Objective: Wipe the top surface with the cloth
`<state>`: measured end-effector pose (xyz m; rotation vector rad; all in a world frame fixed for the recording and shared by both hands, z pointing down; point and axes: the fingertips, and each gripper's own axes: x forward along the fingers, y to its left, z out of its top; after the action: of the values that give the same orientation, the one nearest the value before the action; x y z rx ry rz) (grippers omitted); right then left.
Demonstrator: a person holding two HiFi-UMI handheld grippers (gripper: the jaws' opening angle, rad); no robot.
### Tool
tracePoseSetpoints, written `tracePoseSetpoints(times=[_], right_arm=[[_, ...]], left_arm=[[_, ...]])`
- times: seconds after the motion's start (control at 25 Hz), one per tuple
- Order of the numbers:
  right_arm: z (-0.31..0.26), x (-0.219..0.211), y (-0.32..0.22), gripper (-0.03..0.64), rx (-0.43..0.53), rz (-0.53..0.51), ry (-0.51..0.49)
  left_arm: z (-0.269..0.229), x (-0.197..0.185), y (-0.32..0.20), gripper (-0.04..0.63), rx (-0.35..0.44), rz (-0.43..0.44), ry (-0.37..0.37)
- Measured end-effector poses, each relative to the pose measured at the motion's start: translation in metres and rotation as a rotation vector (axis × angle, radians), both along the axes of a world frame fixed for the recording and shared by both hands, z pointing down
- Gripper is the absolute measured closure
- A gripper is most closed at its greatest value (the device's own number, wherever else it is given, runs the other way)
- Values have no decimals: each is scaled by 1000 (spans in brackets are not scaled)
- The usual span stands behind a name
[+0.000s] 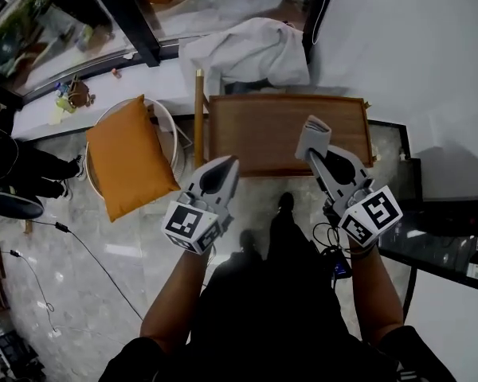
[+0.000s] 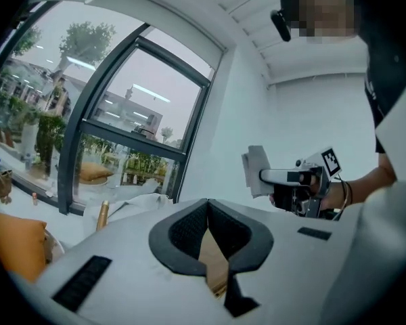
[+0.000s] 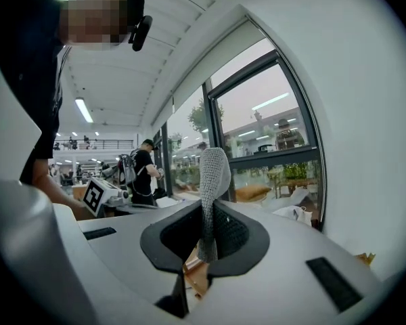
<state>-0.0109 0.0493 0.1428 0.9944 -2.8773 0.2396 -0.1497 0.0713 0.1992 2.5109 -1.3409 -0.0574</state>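
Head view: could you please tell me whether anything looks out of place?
The orange cushion lies askew on the round white stool, overhanging its near edge; a white sheet lies crumpled behind the wooden table.

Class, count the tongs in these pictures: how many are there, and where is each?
2. The left tongs, shut and empty, are at the near edge of the wooden table; the right tongs, over it, grip a grey cloth.

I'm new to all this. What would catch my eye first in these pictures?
The right claw pinches a folded grey cloth over the right part of a wooden table, while the left claw, shut on nothing, hangs by the table's near edge. To the table's left, a bright orange cushion lies on a round white stool.
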Motion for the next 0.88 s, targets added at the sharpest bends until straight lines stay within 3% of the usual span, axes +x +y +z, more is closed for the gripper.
tracePoseSetpoints(times=[0.52,0.88], right_arm=[[67,17,-157,580,-110,-23,-69],[165,-31,-203,580,-271,-59,-63]], left_arm=[[53,22,-130,583,-117,-155,-61],[122,10,-187,584,-186,-287,-120]])
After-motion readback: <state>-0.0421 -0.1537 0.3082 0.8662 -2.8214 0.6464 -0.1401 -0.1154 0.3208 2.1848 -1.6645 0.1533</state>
